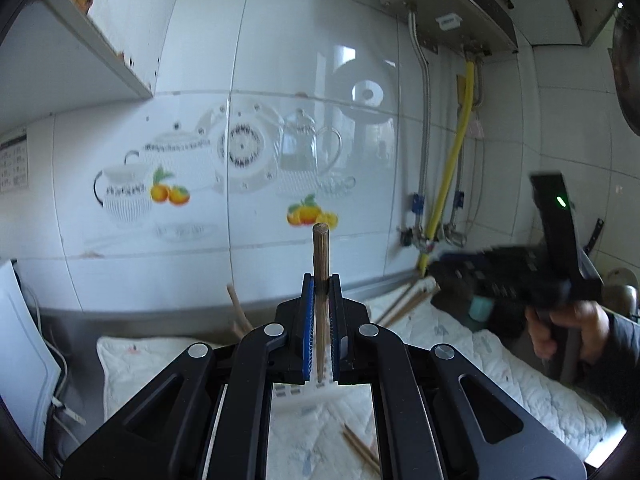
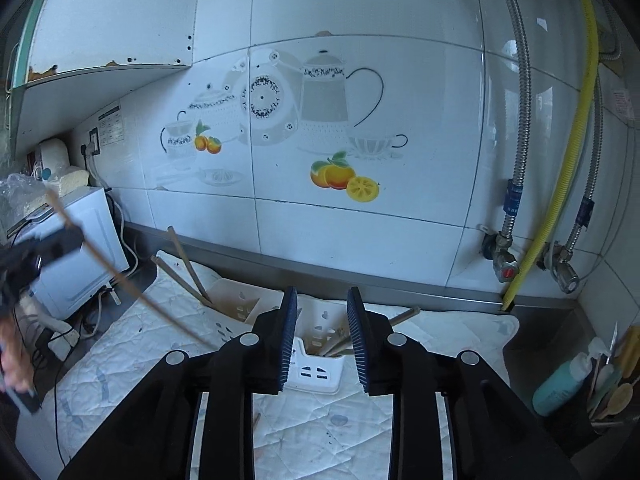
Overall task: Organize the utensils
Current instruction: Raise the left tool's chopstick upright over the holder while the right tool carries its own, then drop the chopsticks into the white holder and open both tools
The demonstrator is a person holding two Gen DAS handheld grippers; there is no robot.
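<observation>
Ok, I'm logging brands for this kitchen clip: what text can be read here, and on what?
No text can be read.
Wall chart: printed grid, too blurred.
Pink tag by the hoses: print too small.
Heater label: blurred.
Teal bottle: no legible label.

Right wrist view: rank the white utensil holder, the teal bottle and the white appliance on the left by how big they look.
1. white appliance, largest
2. white utensil holder, partly hidden behind the gripper fingers
3. teal bottle, smallest

The fisheye lens squeezes things near the edges, so true sizes may differ.
</observation>
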